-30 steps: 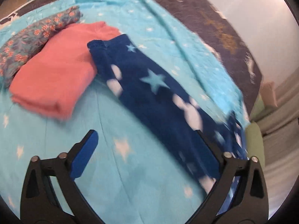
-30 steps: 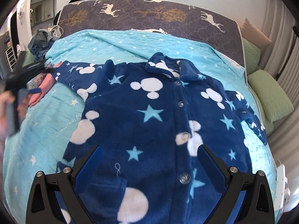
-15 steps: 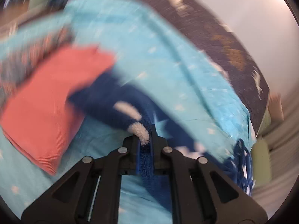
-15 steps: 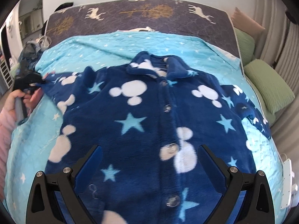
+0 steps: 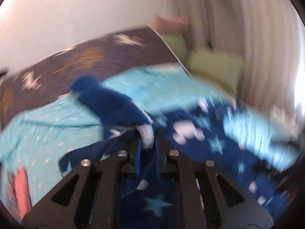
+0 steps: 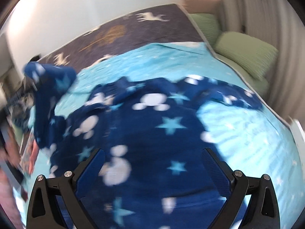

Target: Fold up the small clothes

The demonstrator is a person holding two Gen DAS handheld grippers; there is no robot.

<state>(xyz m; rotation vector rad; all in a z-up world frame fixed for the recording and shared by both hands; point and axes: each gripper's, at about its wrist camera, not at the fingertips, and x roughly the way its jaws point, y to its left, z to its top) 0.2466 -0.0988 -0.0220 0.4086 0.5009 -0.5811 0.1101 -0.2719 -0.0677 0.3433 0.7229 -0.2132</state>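
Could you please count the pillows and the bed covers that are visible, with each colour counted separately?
Green ribbed fabric pillows: 2
Beige fabric pillow: 1
Turquoise star-print quilt: 1
Dark grey deer-print bedspread: 1
Total: 5

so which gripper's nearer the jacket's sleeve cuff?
Left. The left gripper has the navy sleeve cuff between its fingers; the right gripper hangs open over the jacket's body.
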